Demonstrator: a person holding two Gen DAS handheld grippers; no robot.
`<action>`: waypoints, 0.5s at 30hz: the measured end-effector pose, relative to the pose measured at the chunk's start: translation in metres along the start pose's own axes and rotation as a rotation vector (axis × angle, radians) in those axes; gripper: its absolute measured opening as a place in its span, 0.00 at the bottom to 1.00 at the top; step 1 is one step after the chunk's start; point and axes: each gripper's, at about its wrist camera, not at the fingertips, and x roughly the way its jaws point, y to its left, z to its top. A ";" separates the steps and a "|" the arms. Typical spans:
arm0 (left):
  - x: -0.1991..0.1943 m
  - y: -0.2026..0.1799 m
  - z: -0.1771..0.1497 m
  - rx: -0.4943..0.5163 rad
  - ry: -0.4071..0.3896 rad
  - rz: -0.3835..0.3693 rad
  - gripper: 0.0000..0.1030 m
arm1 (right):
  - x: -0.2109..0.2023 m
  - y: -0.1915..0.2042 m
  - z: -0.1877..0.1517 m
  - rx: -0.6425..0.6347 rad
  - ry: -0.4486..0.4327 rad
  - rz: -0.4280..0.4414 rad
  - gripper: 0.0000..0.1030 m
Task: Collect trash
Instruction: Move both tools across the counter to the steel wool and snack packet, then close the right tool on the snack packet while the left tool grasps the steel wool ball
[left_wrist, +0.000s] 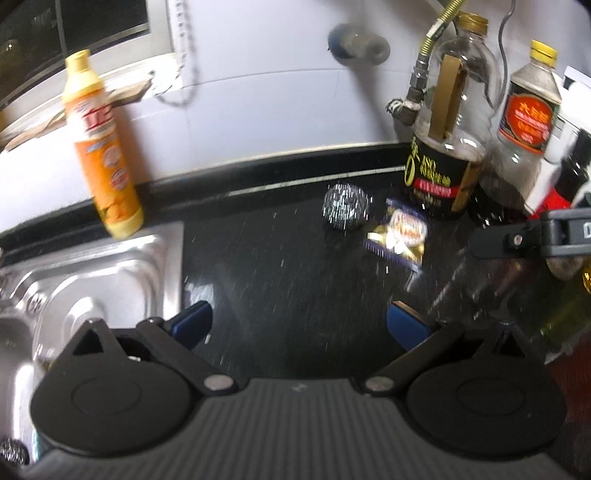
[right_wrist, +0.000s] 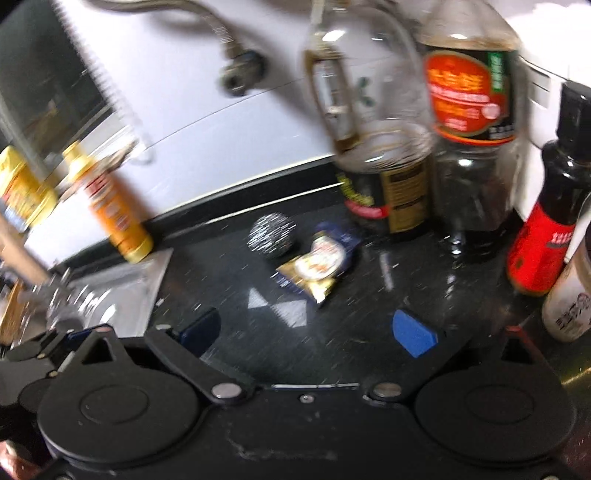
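Countertop (left_wrist: 280, 266), black and speckled, carrying one evident item of trash: a crumpled snack wrapper (right_wrist: 317, 264), blue and gold, lying flat in the open middle of the counter, toward the back edge. Steel scouring ball (right_wrist: 272, 234) sits just beside the wrapper on its sink side, near or perhaps touching it; blur prevents certainty. Large condiment bottles stand along the back edge where counter meets the white wall: a nearly empty clear bottle with black label (left_wrist: 447, 147), and next to it a bottle with an orange-red label (right_wrist: 471, 110), presumably kept there as cooking stock rather than rubbish. Small dark sauce bottle with a red label (right_wrist: 546, 229) stands toward the right end of the counter. Orange dish-soap bottle (left_wrist: 103, 147) stands at the back corner of the steel sink (left_wrist: 110, 273), handy for washing up. Right gripper (right_wrist: 314, 328), hand-held, angled down at the counter with its blue-padded jaws spread wide and nothing between them; the wrapper lies ahead of the gap, apart from both pads, which suggests a line-up for a pinch on it. Left gripper (left_wrist: 299, 325) likewise spread wide and empty, hovering over the counter edge next to the sink, the wrapper ahead and to its right; judged to be standing by. Pickup not yet made; the scouring ball's closeness means a careless closing could catch it too.
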 end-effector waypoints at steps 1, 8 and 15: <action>0.006 -0.002 0.007 0.001 -0.005 -0.002 1.00 | 0.007 -0.006 0.005 0.018 0.002 -0.010 0.88; 0.050 -0.012 0.042 0.017 -0.033 -0.009 1.00 | 0.055 -0.032 0.028 0.109 0.039 -0.026 0.71; 0.085 -0.022 0.061 0.056 -0.037 -0.018 0.99 | 0.100 -0.032 0.037 0.158 0.051 -0.066 0.64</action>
